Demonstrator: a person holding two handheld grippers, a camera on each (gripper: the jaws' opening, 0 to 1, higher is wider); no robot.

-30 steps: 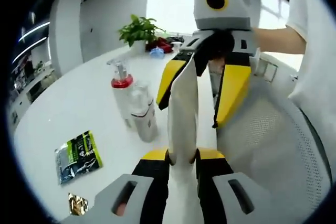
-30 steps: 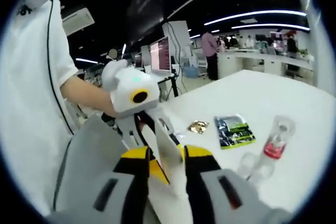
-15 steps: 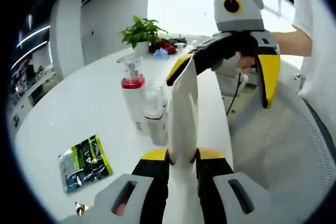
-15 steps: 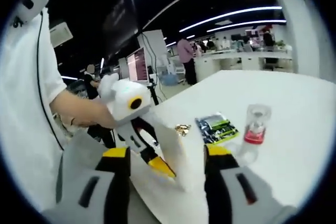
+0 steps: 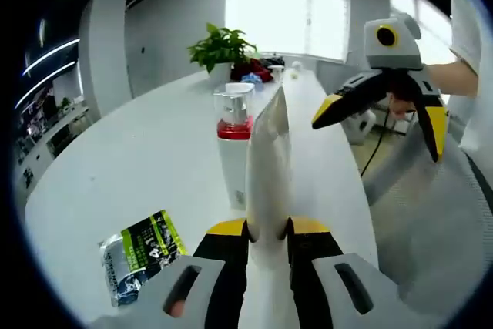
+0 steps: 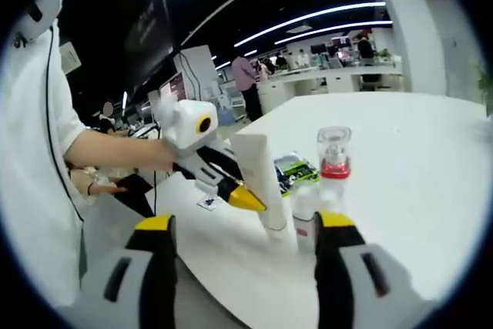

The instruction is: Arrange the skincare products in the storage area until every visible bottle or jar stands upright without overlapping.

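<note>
My left gripper (image 5: 267,230) is shut on a flat white tube (image 5: 266,161), which rises upright between its jaws. A clear pump bottle with a red collar (image 5: 233,144) stands just left of the tube. In the right gripper view the tube (image 6: 257,177) stands near the table's edge, its lower end at the tabletop, with the left gripper (image 6: 231,190) clamped on its side. A small clear-capped bottle (image 6: 306,216) and the pump bottle (image 6: 333,161) stand right beside it. My right gripper (image 6: 246,225) is open, apart from the tube, and it hangs to the right (image 5: 379,125) off the table.
A green sachet (image 5: 142,248) lies flat on the white table (image 5: 115,159), left of the bottles. A potted plant (image 5: 219,48) and small items sit at the far end. A person's sleeve and hand (image 6: 100,152) are at the left.
My right gripper has opened, let go of the white tube and drawn back. The left gripper keeps the tube and has brought it next to the bottles.
</note>
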